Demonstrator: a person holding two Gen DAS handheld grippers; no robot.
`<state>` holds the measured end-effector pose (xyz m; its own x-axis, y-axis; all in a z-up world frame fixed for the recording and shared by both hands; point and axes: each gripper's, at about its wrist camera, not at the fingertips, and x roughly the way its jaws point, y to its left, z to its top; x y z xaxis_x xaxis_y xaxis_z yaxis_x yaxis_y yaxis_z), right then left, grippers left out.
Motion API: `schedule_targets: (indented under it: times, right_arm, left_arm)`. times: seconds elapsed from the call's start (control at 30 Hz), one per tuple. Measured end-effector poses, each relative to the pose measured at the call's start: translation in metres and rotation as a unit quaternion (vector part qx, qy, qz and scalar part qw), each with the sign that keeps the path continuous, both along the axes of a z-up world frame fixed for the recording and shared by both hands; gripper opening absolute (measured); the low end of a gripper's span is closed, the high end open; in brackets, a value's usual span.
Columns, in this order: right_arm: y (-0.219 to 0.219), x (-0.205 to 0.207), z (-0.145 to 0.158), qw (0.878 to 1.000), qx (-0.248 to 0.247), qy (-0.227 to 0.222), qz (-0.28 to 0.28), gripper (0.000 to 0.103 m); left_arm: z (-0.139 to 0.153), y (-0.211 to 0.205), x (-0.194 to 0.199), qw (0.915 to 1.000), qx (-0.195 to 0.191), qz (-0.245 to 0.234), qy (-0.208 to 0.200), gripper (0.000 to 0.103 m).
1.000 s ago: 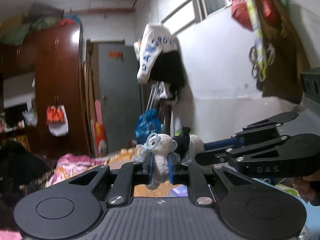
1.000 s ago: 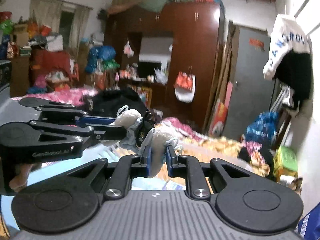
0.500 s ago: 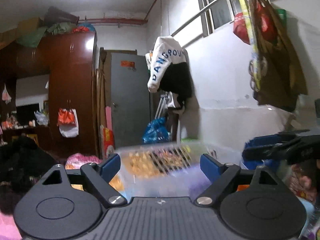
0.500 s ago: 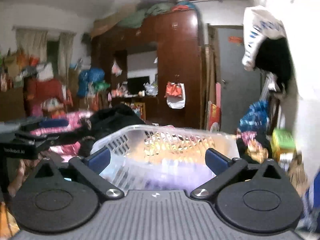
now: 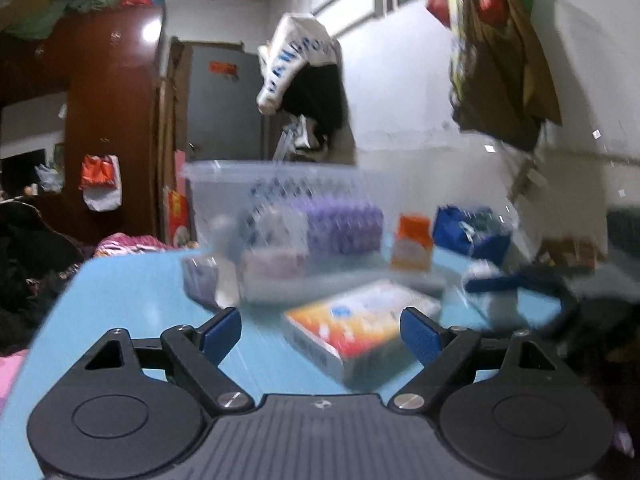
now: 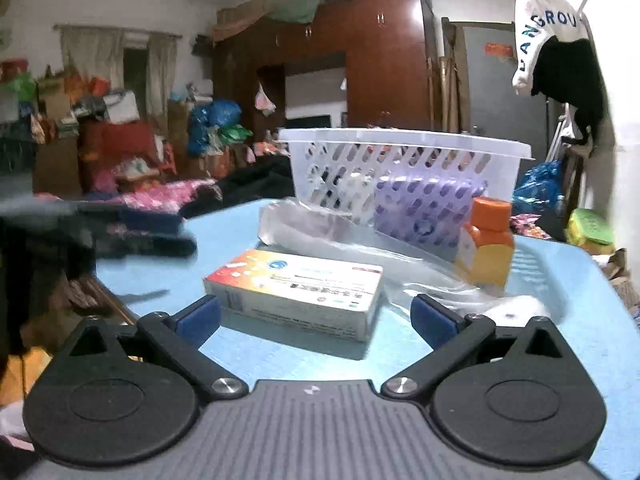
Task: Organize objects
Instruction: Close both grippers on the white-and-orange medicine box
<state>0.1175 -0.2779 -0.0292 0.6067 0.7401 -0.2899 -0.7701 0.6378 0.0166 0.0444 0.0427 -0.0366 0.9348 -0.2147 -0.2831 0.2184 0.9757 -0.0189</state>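
Note:
A white perforated basket (image 6: 404, 148) stands at the back of a light blue table (image 6: 560, 280) and holds a purple pack (image 6: 424, 208). It shows blurred in the left wrist view (image 5: 280, 184). A white and orange box (image 6: 296, 288) lies flat in front of it, also in the left wrist view (image 5: 356, 324). An orange-capped bottle (image 6: 486, 240) stands to the right, beside a clear plastic bag (image 6: 320, 232). My right gripper (image 6: 316, 320) is open just before the box. My left gripper (image 5: 320, 332) is open and empty above the table.
A blue pouch (image 5: 468, 232) lies on the table at the right in the left wrist view. The other gripper shows blurred at the left edge (image 6: 120, 228). A bed with clothes and a brown wardrobe (image 6: 384, 56) stand behind the table.
One second ago both grippers were shut on a white plush toy. They have since opened, the toy is out of sight, and both views have dropped toward the table.

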Motion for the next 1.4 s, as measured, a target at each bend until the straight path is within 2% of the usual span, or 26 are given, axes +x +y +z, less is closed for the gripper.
schedule_targets:
  times: [0.1, 0.13, 0.17, 0.27, 0.33, 0.43, 0.63, 0.73, 0.93, 1.0, 1.07, 1.2, 1.27, 1.4]
  right_arm:
    - [0.008, 0.002, 0.002, 1.0, -0.015, -0.011, 0.001, 0.097]
    - [0.01, 0.003, 0.003, 1.0, -0.019, -0.014, -0.001, 0.091]
    - [0.012, 0.0, -0.002, 1.0, -0.024, -0.013, 0.002, 0.086]
    - [0.016, -0.003, -0.009, 0.998, -0.056, -0.026, -0.01, 0.079]
    - [0.013, 0.0, -0.008, 0.997, -0.07, -0.026, -0.018, 0.078]
    - [0.009, 0.005, -0.006, 0.998, -0.061, -0.013, -0.002, 0.076]
    - [0.015, 0.007, -0.007, 0.996, -0.083, -0.025, 0.005, 0.068]
    - [0.021, 0.009, -0.005, 0.994, -0.103, -0.027, 0.013, 0.062]
    - [0.028, 0.012, -0.001, 0.991, -0.125, -0.019, 0.029, 0.06]
    - [0.031, 0.011, -0.001, 0.99, -0.133, -0.019, 0.033, 0.06]
    - [0.034, 0.013, 0.001, 0.99, -0.131, -0.012, 0.04, 0.06]
    - [0.04, 0.017, 0.001, 0.992, -0.116, 0.011, 0.053, 0.057]
    - [0.042, 0.019, -0.001, 0.992, -0.109, 0.016, 0.058, 0.055]
    - [0.041, 0.021, -0.002, 0.993, -0.094, 0.021, 0.067, 0.05]
  left_arm:
    - [-0.01, 0.0, 0.001, 0.9999, 0.003, -0.014, 0.009, 0.089]
    - [-0.013, -0.001, 0.001, 0.9998, 0.002, -0.019, 0.011, 0.088]
    - [-0.014, -0.004, 0.001, 0.9997, 0.004, -0.022, 0.013, 0.088]
    - [-0.018, -0.008, 0.0, 0.9995, 0.014, -0.026, 0.012, 0.088]
    - [-0.019, -0.009, 0.0, 0.9994, 0.015, -0.028, 0.014, 0.088]
    - [-0.02, -0.011, 0.004, 0.9992, 0.013, -0.033, 0.017, 0.088]
    - [-0.028, -0.01, 0.011, 0.9987, 0.012, -0.038, 0.03, 0.085]
    - [-0.028, -0.008, 0.013, 0.9987, 0.009, -0.038, 0.034, 0.082]
    - [-0.026, -0.003, 0.015, 0.9983, 0.008, -0.044, 0.037, 0.076]
    - [-0.026, -0.002, 0.016, 0.9983, 0.01, -0.043, 0.038, 0.071]
    - [-0.025, -0.001, 0.016, 0.9983, 0.01, -0.043, 0.038, 0.067]
    - [-0.024, 0.008, 0.016, 0.9988, 0.01, -0.027, 0.038, 0.065]
    - [-0.023, 0.014, 0.017, 0.9989, 0.011, -0.022, 0.039, 0.057]
    - [-0.023, 0.018, 0.016, 0.9992, 0.013, -0.015, 0.035, 0.054]
